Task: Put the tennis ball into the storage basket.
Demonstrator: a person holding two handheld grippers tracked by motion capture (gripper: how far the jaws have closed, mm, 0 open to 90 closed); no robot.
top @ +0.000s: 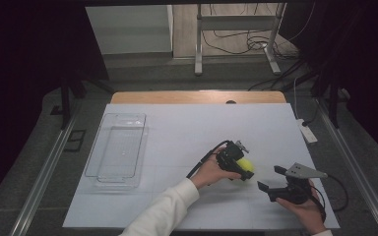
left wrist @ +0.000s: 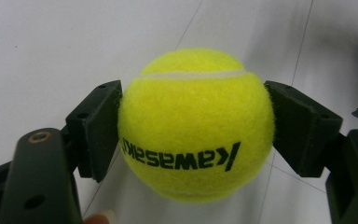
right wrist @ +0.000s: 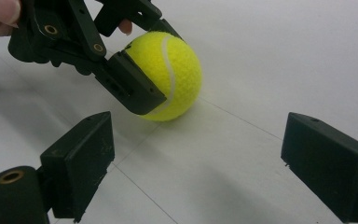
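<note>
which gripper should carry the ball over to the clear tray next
Left, probably. The left gripper already has its jaws pressed on both sides of the tennis ball, and the clear tray lies on its side. The right gripper is open, empty and farther away.

A: Where does the high view look from?

B: From above the table's six o'clock edge, facing twelve and downward across the white rectangular tabletop [top: 177, 147].

A: And the gripper views?

B: The left one sits very close behind the fuzzy yellow tennis ball [left wrist: 196, 123]. The right one sits low, slightly farther back, and shares that same ball [right wrist: 170, 74] at eleven o'clock.
</note>
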